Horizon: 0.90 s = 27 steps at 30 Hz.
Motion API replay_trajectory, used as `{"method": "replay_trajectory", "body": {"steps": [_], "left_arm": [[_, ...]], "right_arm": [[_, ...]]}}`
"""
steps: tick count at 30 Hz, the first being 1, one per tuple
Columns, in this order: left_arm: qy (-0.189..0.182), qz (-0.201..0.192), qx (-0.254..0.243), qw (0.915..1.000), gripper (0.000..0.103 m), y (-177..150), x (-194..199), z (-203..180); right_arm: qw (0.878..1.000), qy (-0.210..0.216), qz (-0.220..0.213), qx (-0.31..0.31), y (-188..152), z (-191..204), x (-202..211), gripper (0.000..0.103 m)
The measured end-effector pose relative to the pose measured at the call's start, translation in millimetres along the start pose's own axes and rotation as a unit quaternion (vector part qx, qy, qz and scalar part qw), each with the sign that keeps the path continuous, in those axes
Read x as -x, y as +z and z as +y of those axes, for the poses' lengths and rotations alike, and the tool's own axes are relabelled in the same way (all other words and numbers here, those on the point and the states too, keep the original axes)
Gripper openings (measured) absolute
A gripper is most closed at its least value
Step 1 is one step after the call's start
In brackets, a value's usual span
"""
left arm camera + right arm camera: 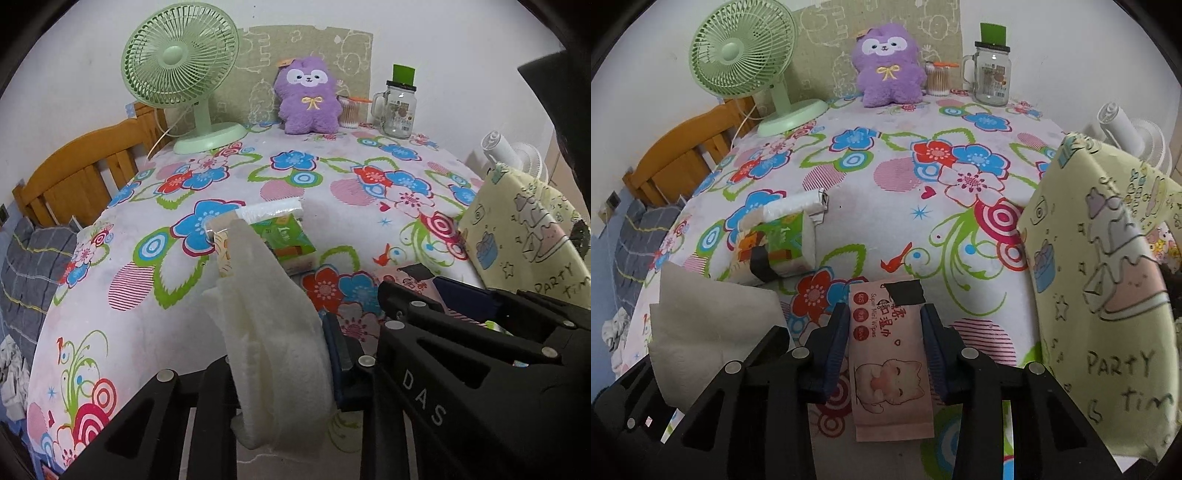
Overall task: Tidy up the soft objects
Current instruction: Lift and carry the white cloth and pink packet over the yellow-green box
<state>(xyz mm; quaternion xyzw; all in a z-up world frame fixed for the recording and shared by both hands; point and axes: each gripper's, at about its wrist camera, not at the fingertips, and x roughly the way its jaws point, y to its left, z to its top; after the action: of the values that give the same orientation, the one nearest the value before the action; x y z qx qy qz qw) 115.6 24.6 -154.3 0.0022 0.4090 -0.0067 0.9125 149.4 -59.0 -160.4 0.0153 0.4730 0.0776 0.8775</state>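
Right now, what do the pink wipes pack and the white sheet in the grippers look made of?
Pink wipes pack: thin plastic film with a slight sheen, printed, with a dark stick-on flap. White sheet: soft matte tissue or paper towel, judging by its limp fold and fuzzy layered edges.

You have one purple plush toy (885,64) at the far edge of the table (886,206), with one green fan (744,55) toward the far left corner. Next to the plush you see one jar of cotton swabs (938,79) and one glass mug (991,74). You have one green tissue pack (783,240) near the left edge, one pink pack of wipes (890,354) at the near edge, one white folded tissue (273,332), and one yellow box (1108,280) at the right edge.
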Motion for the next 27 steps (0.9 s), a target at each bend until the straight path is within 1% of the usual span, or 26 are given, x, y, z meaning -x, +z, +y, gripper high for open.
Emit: {"method": "replay_trajectory", "body": {"steps": [12,27], "left_arm": [[-0.002,-0.042,0.004,0.9991,0.023,2,42,-3],[-0.005,-0.09,0.003,0.9959,0.022,8,98,-12]], "right_arm": [[0.999,-0.002,-0.046,0.019,-1,4,47,0.042],[0.995,-0.004,-0.1,0.03,-2,7,112,0.042]]}}
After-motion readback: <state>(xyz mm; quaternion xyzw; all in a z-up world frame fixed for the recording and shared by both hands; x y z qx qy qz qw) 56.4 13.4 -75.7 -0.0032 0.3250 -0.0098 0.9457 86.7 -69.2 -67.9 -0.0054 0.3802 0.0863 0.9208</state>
